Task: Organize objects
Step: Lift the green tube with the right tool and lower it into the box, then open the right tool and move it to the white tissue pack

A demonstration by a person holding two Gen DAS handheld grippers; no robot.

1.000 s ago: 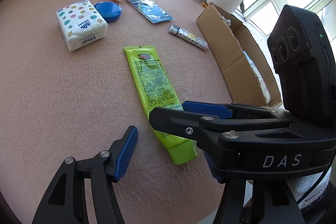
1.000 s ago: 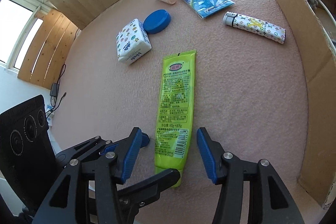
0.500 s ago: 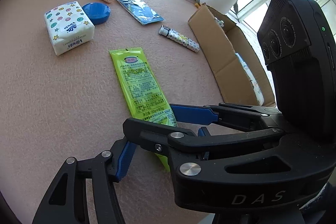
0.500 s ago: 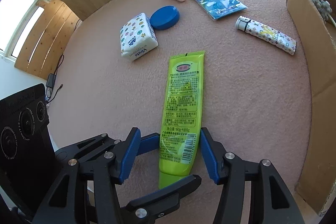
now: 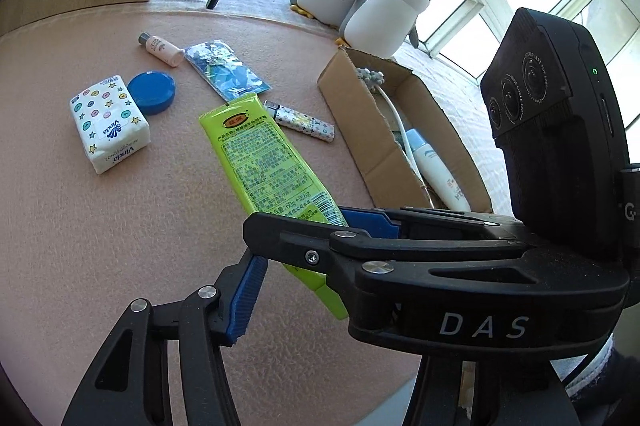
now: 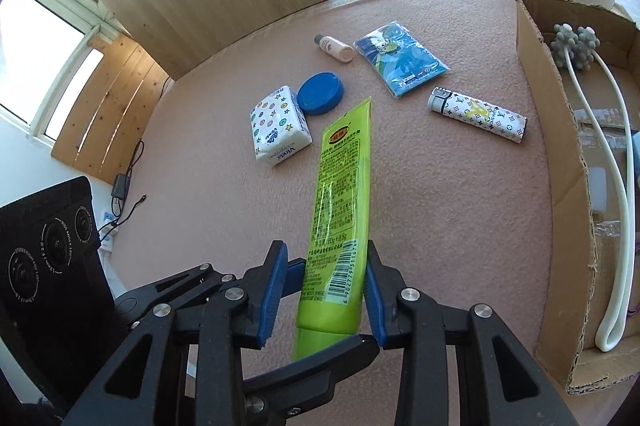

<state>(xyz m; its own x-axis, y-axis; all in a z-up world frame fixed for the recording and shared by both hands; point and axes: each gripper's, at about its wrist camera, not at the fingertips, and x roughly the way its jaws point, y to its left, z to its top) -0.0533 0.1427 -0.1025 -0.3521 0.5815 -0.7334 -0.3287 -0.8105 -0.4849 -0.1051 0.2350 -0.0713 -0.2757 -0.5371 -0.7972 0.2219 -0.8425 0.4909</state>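
Nearest, the right gripper [image 6: 326,290] is clenched on the green tube [image 6: 340,210], taken at its lower end just above the cap, one blue pad against each long edge; the tube is lifted, its crimped far end tilted up above the pink mat [image 6: 460,226]. In the left wrist view the left gripper [image 5: 296,258] is recorded beneath and beside the right one; one blue finger [image 5: 246,296] is seen apart from the tube, the other finger is hidden, so its state cannot be told. Handling, as judged: the tube is light, soft-walled and glossy, liable to flex or slip if squeezed mid-body; the firmer shoulder by the cap is the better hold. Further out on the mat are listed a tissue pack [image 6: 280,132], a blue round lid [image 6: 321,93], a patterned lighter [image 6: 478,114], a blue sachet [image 6: 402,64] and a small bottle [image 6: 334,48], all well apart from the tube. At the right, an open cardboard box [image 6: 556,162] is noted, holding a white cord with a grey knobbed head [image 6: 574,46] and, in the left wrist view, a white bottle [image 5: 434,170]. Farthest, two plush penguins [image 5: 380,2] are seated by the window.
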